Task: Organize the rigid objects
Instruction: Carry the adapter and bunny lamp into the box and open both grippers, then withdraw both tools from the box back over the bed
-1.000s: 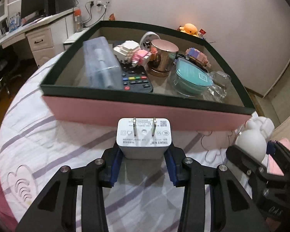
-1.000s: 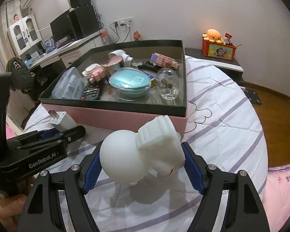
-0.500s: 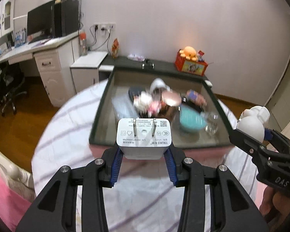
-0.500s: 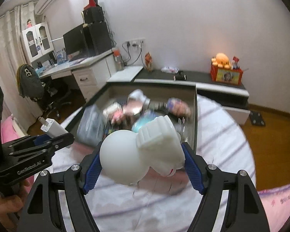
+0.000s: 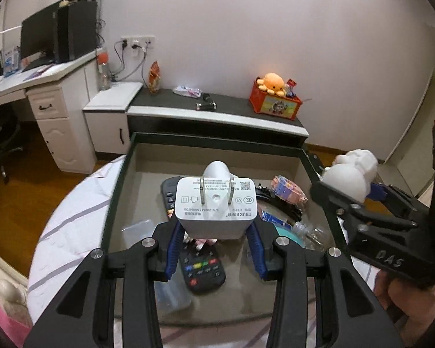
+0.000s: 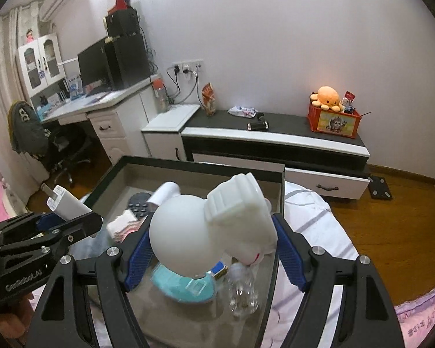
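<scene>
Both tongs are loaded: my left tongs [image 5: 216, 249] clamp the white charger [image 5: 216, 208], my right tongs [image 6: 214, 256] the white figurine [image 6: 214, 229]. A second ago they sat before the tray [image 5: 217, 139]; now they hang above it, ready to drop.

White charger [image 5: 216, 206], grey print; white figurine [image 6: 211, 226]; black hand-held gripper [image 5: 216, 245], blue pads [image 5: 173, 246]; black remote [image 5: 201, 266], coloured buttons; teal case [image 6: 185, 288]; white bedsheet [image 5: 69, 232], lilac stripes; orange plush octopus [image 5: 271, 82].
</scene>
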A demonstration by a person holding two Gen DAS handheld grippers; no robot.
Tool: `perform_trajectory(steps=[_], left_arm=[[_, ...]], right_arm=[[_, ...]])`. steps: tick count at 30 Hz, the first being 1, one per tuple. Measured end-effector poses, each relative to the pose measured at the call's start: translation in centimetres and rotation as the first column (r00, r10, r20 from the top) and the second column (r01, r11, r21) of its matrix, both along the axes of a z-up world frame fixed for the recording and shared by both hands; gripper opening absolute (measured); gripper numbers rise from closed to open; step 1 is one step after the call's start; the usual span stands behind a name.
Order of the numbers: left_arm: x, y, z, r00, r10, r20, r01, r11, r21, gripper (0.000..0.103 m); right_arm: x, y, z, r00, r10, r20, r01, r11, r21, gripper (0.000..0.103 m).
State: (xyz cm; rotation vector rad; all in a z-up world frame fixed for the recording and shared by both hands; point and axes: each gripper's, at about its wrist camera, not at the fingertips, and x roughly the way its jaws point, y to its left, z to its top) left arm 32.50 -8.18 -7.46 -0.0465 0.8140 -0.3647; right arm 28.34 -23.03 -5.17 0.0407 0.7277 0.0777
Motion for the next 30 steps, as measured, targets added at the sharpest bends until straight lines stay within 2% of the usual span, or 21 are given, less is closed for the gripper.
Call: perform_trajectory(steps=[5, 11, 14, 15, 18, 19, 20, 24, 26, 30], left_arm=[[0.5, -1.6, -1.5, 1.000, -0.024, -0.020, 0.024, 0.999, 0.028, 0.041], [-0.1, -2.0, -1.5, 1.000, -0.021, 0.006, 0.021, 0.998, 0.053, 0.044], [-0.4, -1.8, -1.0, 1.000, -0.009, 0.027, 0.007, 0.998, 0.065, 0.059], [-0.7, -1.8, -0.6, 0.999, -0.001, 0.040, -0.002, 0.997, 0.072, 0.069], [-1.6, -1.4, 0.5, 0.996, 0.019, 0.086, -0.028, 0.995, 0.099, 0.088], [-1.9, -1.3, 0.9, 0.995, 0.024, 0.099, -0.035, 0.994, 0.107, 0.089], [-2.4, -1.2, 1.4, 0.993, 0.037, 0.116, -0.051, 0.991, 0.122, 0.090], [-3.9, -0.2, 3.0, 0.984, 0.081, 0.156, -0.104, 0.983, 0.149, 0.099], [-4.9, 0.7, 3.8, 0.978, 0.106, 0.180, -0.135, 0.978, 0.157, 0.103], [-7.9, 2.3, 5.4, 0.966, 0.142, 0.217, -0.176, 0.973, 0.147, 0.103]], right_arm=[[1.6, -0.2, -1.9, 0.999, -0.003, -0.052, 0.003, 1.000, -0.009, 0.077], [2.2, -0.5, -3.3, 0.995, -0.005, -0.100, 0.004, 1.000, -0.009, 0.077], [1.7, -0.6, -3.2, 0.996, 0.004, -0.092, -0.002, 1.000, 0.024, 0.083], [1.7, -0.6, -3.1, 0.996, 0.003, -0.094, 0.000, 1.000, 0.030, 0.086], [1.4, -0.7, -2.9, 0.996, 0.008, -0.094, -0.003, 0.999, 0.054, 0.090], [1.1, -0.7, -2.8, 0.996, 0.003, -0.090, 0.002, 0.998, 0.057, 0.092], [0.9, -0.7, -2.7, 0.996, 0.004, -0.087, 0.002, 0.998, 0.066, 0.103], [-1.0, -1.0, -1.2, 0.999, 0.001, -0.042, 0.005, 0.990, 0.140, 0.103], [-2.1, -0.9, -0.3, 1.000, -0.011, -0.017, 0.013, 0.989, 0.148, 0.103], [-5.4, -0.3, 1.9, 0.999, -0.031, 0.026, 0.027, 0.988, 0.150, 0.103]])
